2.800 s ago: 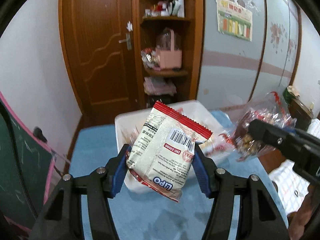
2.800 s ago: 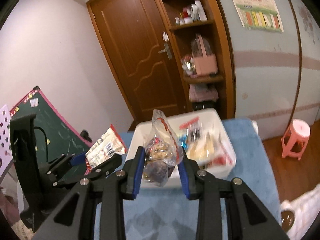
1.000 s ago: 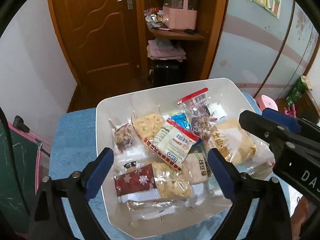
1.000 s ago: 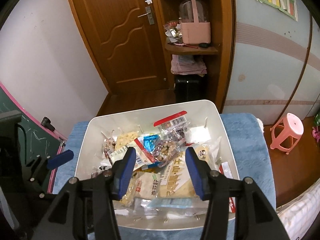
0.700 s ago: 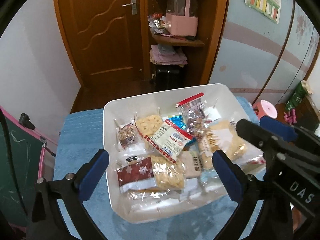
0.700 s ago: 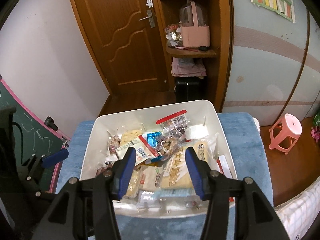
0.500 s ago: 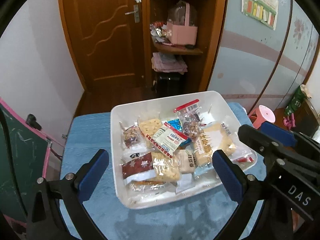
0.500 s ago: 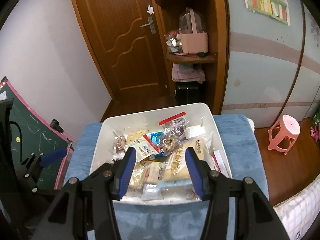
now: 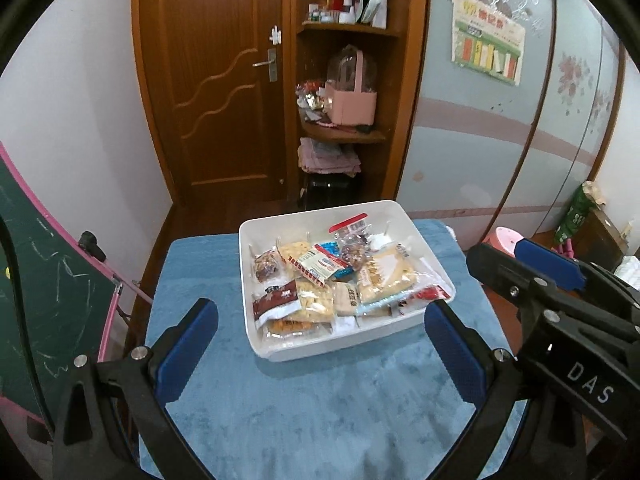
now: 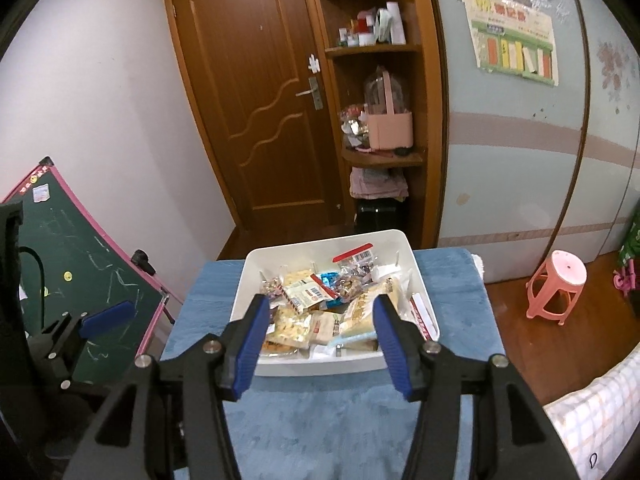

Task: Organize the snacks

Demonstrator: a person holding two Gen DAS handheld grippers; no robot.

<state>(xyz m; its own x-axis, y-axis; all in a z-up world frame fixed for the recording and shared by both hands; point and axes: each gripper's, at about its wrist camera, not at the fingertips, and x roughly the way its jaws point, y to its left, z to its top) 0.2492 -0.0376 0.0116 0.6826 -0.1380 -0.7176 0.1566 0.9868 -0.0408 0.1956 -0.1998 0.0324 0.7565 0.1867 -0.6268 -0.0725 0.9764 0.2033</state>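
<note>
White plastic, that's the tray (image 9: 430,258) at the centre of my left view, sitting on the blue cloth (image 9: 320,408) that covers the table, and it is heaped with snack packets (image 9: 332,280). My left gripper (image 9: 320,344) hovers low in the frame with its blue pads spread wide and nothing between them; my right gripper (image 10: 320,334) likewise hangs with pads apart and empty, just in front of the tray's near wall. No loose packets show on the cloth, so I judge the sorting close to finished. Now the risks: the heap stands higher than the rim in places, and the clear bag with the red strip (image 10: 354,258) leans up at the far side, so a careless nudge could tip it over the edge. A red-edged packet (image 9: 428,294) lies right at the near right corner and might slide out if the tray is bumped. The cloth looks soft and could bunch and drag the tray if I push it. The tray's long axis runs from lower left to upper right in the left view, away from me; the long yellow cracker pack (image 9: 386,274) lies roughly along that line.
</note>
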